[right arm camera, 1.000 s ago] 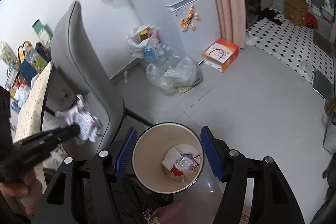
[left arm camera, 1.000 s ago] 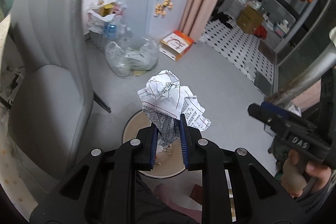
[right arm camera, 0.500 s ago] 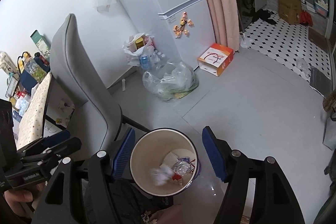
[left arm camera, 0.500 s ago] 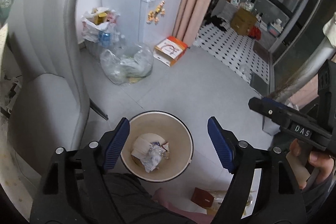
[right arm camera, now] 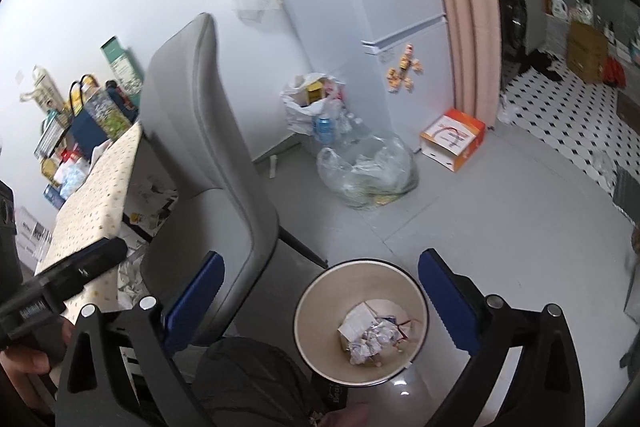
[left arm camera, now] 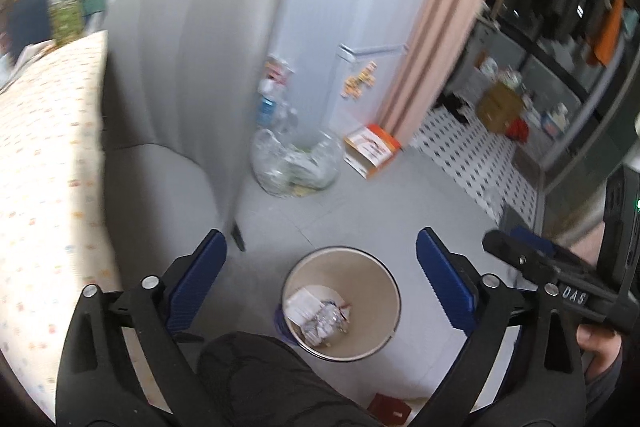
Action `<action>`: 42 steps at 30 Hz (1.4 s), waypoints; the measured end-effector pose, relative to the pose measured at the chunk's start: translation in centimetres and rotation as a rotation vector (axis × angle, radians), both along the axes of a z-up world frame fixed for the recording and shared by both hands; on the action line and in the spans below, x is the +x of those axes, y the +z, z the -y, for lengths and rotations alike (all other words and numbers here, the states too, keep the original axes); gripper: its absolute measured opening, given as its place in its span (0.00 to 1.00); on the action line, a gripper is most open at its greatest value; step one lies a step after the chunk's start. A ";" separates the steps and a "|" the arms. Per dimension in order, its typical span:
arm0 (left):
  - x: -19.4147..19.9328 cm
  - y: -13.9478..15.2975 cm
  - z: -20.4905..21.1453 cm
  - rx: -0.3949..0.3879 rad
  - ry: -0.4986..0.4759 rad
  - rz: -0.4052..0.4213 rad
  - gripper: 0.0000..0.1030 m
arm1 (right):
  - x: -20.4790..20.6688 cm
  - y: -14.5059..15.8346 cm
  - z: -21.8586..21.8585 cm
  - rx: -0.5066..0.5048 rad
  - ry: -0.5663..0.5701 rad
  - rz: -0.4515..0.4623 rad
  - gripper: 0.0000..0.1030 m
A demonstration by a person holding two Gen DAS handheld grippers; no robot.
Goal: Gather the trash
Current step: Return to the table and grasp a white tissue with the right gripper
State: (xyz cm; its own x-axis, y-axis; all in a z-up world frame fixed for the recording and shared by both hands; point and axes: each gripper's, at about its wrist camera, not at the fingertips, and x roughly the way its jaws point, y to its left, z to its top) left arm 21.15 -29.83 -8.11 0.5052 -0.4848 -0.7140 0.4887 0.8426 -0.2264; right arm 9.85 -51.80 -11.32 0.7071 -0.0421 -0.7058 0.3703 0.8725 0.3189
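Note:
A cream waste bin [left arm camera: 378, 291] stands on the grey floor below both grippers, with crumpled printed paper [left arm camera: 322, 319] and other scraps inside. My left gripper [left arm camera: 320, 243] hovers above it, its blue-padded jaws opening wide with nothing between them. In the right wrist view the same bin [right arm camera: 320, 307] holds the crumpled paper [right arm camera: 368, 341]. My right gripper [right arm camera: 322, 261] hangs over it, jaws also opening and empty. Each gripper appears at the edge of the other's view, held by a hand [left arm camera: 600, 343].
A grey chair [right arm camera: 208, 155] stands left of the bin, beside a table with a dotted cloth [right arm camera: 96, 203] and clutter. A clear plastic bag [right arm camera: 368, 175], an orange-white box [right arm camera: 452, 139], a fridge and a pink curtain lie beyond. A dark-clothed knee [left arm camera: 248, 375] is below.
The left gripper let go of the crumpled paper, which dropped into the bin. Both grippers' jaws spread wider. Both hands rose and the views swung left towards the chair and table.

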 end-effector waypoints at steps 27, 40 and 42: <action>-1.4 4.5 -29.6 -0.165 0.560 0.093 0.94 | 10.2 8.3 -27.2 -0.126 0.556 0.087 0.89; -5.2 4.0 -41.0 -0.184 0.790 0.085 0.94 | 12.6 9.1 -39.7 -0.142 0.806 0.092 0.88; -5.6 3.9 -42.1 -0.185 0.815 0.083 0.94 | 12.9 8.8 -41.5 -0.146 0.837 0.083 0.88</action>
